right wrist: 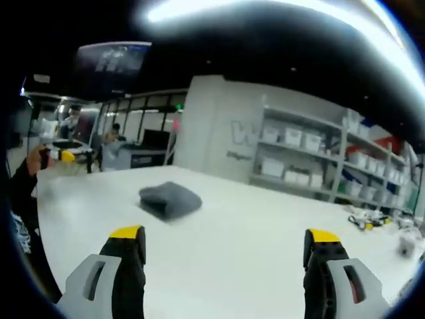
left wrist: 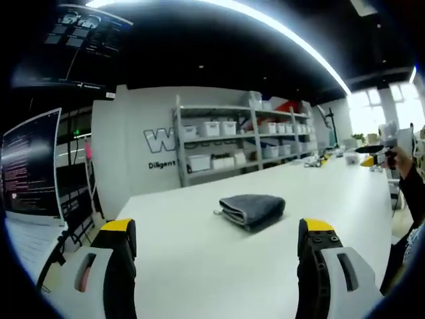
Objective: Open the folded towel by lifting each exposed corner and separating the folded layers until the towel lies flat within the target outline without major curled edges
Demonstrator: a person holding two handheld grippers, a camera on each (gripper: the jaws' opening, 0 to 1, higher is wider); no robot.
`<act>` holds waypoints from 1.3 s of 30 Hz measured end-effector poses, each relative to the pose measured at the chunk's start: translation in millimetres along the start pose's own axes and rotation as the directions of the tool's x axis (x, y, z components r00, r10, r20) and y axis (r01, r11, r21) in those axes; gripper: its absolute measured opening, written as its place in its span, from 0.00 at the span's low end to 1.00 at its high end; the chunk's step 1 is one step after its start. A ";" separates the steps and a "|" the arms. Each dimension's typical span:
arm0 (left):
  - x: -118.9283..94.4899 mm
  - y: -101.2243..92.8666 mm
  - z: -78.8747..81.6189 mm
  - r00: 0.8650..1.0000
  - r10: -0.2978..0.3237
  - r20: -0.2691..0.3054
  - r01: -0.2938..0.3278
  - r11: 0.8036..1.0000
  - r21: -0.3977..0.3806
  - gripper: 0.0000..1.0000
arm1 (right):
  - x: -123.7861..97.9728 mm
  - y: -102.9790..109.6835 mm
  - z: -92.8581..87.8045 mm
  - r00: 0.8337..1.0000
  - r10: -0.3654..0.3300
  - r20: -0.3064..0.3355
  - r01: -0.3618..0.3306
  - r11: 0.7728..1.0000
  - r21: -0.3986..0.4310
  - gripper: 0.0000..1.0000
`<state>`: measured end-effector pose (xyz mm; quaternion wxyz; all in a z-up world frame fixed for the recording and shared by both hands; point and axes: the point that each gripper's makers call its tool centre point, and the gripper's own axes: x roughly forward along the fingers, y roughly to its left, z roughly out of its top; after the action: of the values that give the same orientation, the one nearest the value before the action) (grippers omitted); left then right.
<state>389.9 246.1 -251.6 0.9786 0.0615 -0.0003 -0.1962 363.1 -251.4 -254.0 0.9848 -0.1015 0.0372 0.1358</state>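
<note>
In the left gripper view, the left gripper [left wrist: 219, 242] rises from the bottom of the frame with its two yellow-tipped jaws spread wide apart and nothing between them. Past the jaws, one grey towel [left wrist: 253, 210] lies folded into a thick bundle near the middle of the frame, on a long white table [left wrist: 199, 266]. The towel is well apart from the jaws. At the left edge stands one dark screen [left wrist: 30, 166] with lines of text. At the right edge, a person's arm in a dark sleeve [left wrist: 413, 189] reaches in. Farther back, a grey shelf unit [left wrist: 242, 136] stands against a white wall with partial lettering; its three visible levels hold white bins, roughly a dozen, whose contents I cannot tell.

In the right gripper view, the right gripper [right wrist: 224, 249] also stands wide open at the bottom of the frame, two jaws with yellow tips, holding nothing. The same single towel [right wrist: 170, 199] sits left of centre on the table [right wrist: 252, 219], beyond the jaws and not touching them. A sleeve [right wrist: 20, 193] shows at the left edge. The shelf unit [right wrist: 319, 163] with its white bins fills the right background.
</note>
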 end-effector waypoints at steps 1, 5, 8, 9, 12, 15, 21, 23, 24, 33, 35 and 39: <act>-1.4 3.0 -1.7 1.000 0.011 -0.005 -0.011 1.000 0.006 1.00 | -0.4 0.5 3.6 1.000 -0.001 0.011 0.001 1.000 -0.002 1.00; -13.6 17.6 -4.3 0.997 0.080 0.003 -0.080 0.997 0.002 1.00 | 2.6 1.1 9.7 1.000 0.003 0.024 -0.003 1.000 0.005 1.00; -15.2 23.9 -5.3 0.995 0.095 -0.009 -0.095 0.995 -0.009 1.00 | 3.5 -1.1 12.7 0.999 -0.015 0.029 0.015 1.000 -0.003 1.00; -15.2 24.3 -5.1 0.996 0.091 -0.014 -0.092 0.996 -0.006 1.00 | 3.6 -1.0 13.2 0.999 -0.017 0.032 0.017 1.000 -0.001 1.00; -14.1 21.4 -1.5 0.997 0.079 -0.001 -0.079 0.997 -0.014 1.00 | 5.2 1.0 12.7 0.999 -0.010 0.035 0.010 1.000 0.008 1.00; -9.6 15.9 -2.8 0.998 0.058 -0.006 -0.058 0.998 -0.010 1.00 | 6.7 0.7 12.5 0.999 -0.016 0.030 0.016 1.000 0.003 1.00; -4.9 18.2 -3.3 0.998 0.050 -0.028 -0.050 0.999 -0.008 1.00 | 8.7 -6.4 23.1 0.999 -0.022 0.025 0.022 0.999 -0.025 1.00; -4.6 19.5 1.7 0.998 0.051 -0.027 -0.051 0.999 0.001 1.00 | 10.3 -9.5 26.5 0.999 -0.024 0.022 0.025 0.999 -0.034 1.00; -3.9 19.9 5.3 0.999 0.050 -0.022 -0.050 0.999 0.005 1.00 | 11.6 -11.3 29.1 1.000 -0.023 0.021 0.023 0.999 -0.036 1.00; 26.4 21.8 9.4 1.000 -0.008 -0.027 0.008 1.000 0.015 0.98 | 59.5 -24.3 30.8 0.997 0.062 -0.040 -0.064 0.996 -0.056 1.00; 30.4 23.8 9.3 0.999 0.012 -0.042 -0.010 0.999 0.053 0.98 | 62.7 -23.6 36.8 0.998 0.060 -0.027 -0.062 0.996 -0.063 1.00; 38.1 22.0 14.0 0.999 0.002 -0.043 0.000 0.999 0.052 0.99 | 67.5 -15.0 48.1 0.995 0.098 0.008 -0.097 0.993 -0.062 1.00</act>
<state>433.2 249.9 -235.9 0.9766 0.0911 0.0157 -0.1944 434.3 -238.0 -211.0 0.9736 -0.1290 0.0328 0.1855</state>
